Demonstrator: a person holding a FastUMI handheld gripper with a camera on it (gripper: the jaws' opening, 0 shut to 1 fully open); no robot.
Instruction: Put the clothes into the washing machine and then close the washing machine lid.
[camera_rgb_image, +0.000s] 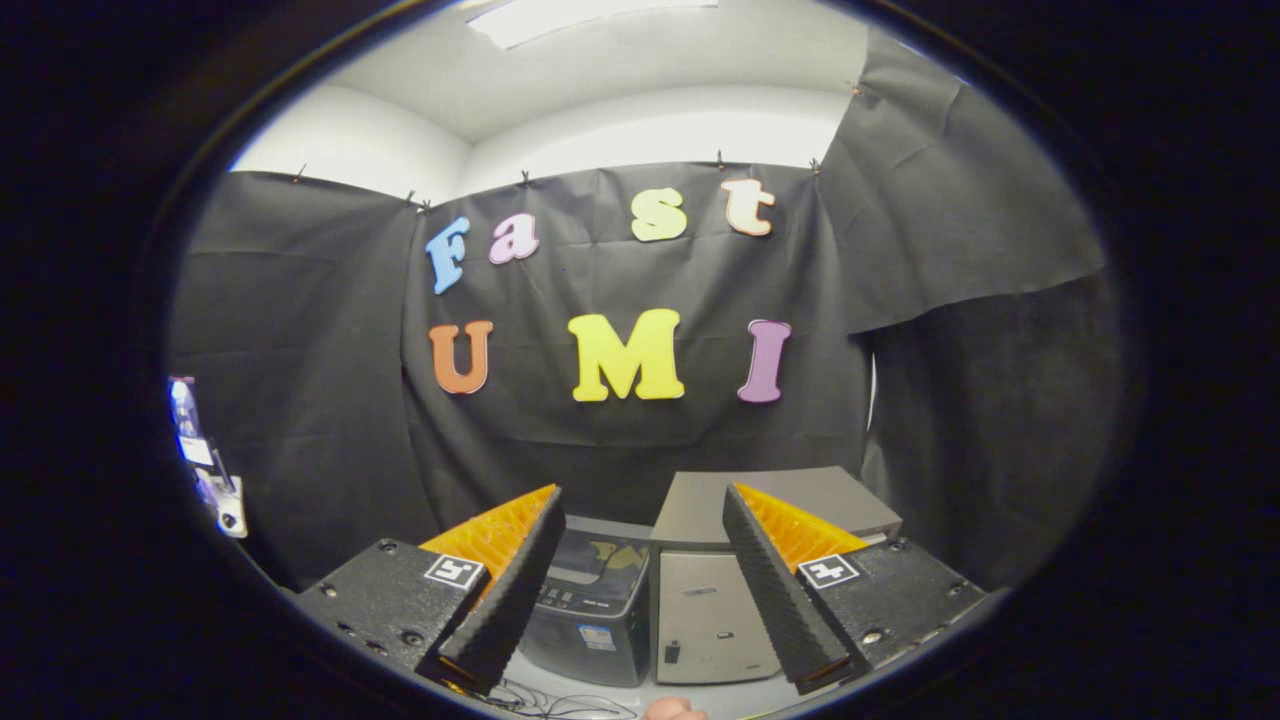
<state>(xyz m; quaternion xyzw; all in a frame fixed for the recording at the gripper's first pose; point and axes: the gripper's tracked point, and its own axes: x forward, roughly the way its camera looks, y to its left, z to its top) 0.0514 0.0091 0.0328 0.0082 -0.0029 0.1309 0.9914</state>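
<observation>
Booth wall: black cloth fills everything beyond my claw, from 9 o'clock round to 3 o'clock.

Grey cabinet (770, 505): a boxy unit at 1 o'clock past my right finger, its flat top higher than the machine beside it, its front panel touching the machine's side.

Washing machine (590, 610): small dark top-loader straight ahead at 12 o'clock, between my two fingers and beyond their tips, standing on the pale worktop (720, 695). It sits lower than the claw, so I judge the way in is forward and down.

Lid: it looks to lie flat over the tub, glossy with a reflection; I cannot tell whether clothes are inside.

Clothes: a small pinkish lump (672, 709) at 6 o'clock, nearer me than the machine; too little shows to say whether it is cloth.

Claw (640, 590): fingers spread wide, holding nothing.

Cables (540, 700): thin loops on the worktop below the machine's front.
</observation>
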